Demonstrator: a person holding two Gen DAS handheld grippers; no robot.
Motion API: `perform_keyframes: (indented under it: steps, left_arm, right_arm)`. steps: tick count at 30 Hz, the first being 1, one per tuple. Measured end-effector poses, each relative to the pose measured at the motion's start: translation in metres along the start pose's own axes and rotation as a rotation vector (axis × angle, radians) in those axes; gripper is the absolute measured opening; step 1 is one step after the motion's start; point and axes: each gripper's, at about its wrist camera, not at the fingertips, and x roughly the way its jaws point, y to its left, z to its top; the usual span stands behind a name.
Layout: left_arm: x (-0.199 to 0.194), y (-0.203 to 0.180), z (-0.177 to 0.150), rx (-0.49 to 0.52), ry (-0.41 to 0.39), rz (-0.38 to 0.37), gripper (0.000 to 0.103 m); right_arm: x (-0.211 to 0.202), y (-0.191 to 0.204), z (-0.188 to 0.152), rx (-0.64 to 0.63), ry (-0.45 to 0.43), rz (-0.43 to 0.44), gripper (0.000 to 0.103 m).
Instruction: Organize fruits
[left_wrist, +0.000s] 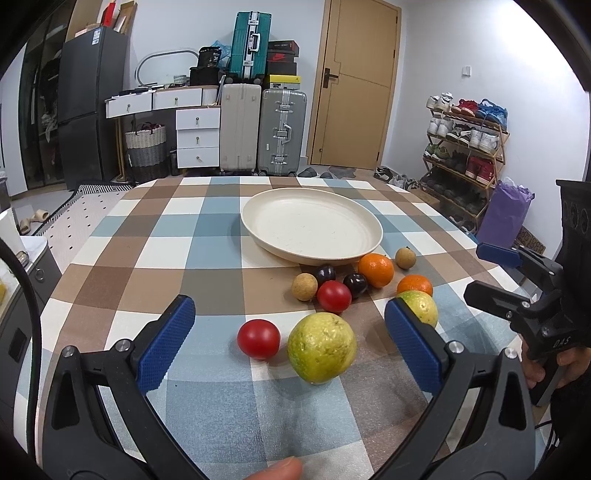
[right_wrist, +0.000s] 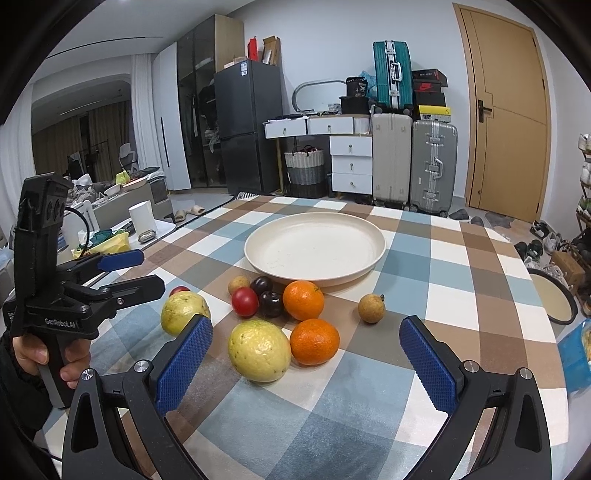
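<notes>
Both grippers hover above the checked tablecloth (left_wrist: 207, 236) with blue pads spread wide and nothing between them: the left gripper (left_wrist: 290, 336) faces a yellow-green guava (left_wrist: 321, 347) and a red tomato (left_wrist: 258, 338) lying just beside it, while the right gripper (right_wrist: 306, 363) faces a second guava (right_wrist: 259, 350) touching an orange (right_wrist: 314, 341). Behind these, a second orange (right_wrist: 303, 300), another tomato (right_wrist: 245, 301), two dark plums (right_wrist: 271, 303) and two small brown fruits (right_wrist: 371, 308) lie loosely clustered. All fruit sits on the cloth in front of the cream plate (right_wrist: 376, 254).
</notes>
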Motion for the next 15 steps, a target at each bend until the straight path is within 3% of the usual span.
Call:
perform_keyframes:
  steps: [5, 11, 15]
  left_arm:
    - [-0.002, -0.008, 0.001, 0.028, 0.007, -0.007, 0.102]
    - [0.005, -0.016, 0.0, 0.053, 0.081, -0.032, 0.102]
    - [0.012, -0.019, -0.003, 0.068, 0.13, -0.052, 0.102]
  right_arm:
    - [0.005, -0.001, -0.001, 0.011, 0.05, -0.008, 0.103]
    - [0.012, 0.001, -0.003, 0.036, 0.131, -0.008, 0.103]
    - [0.018, 0.004, -0.004, 0.057, 0.176, 0.037, 0.103]
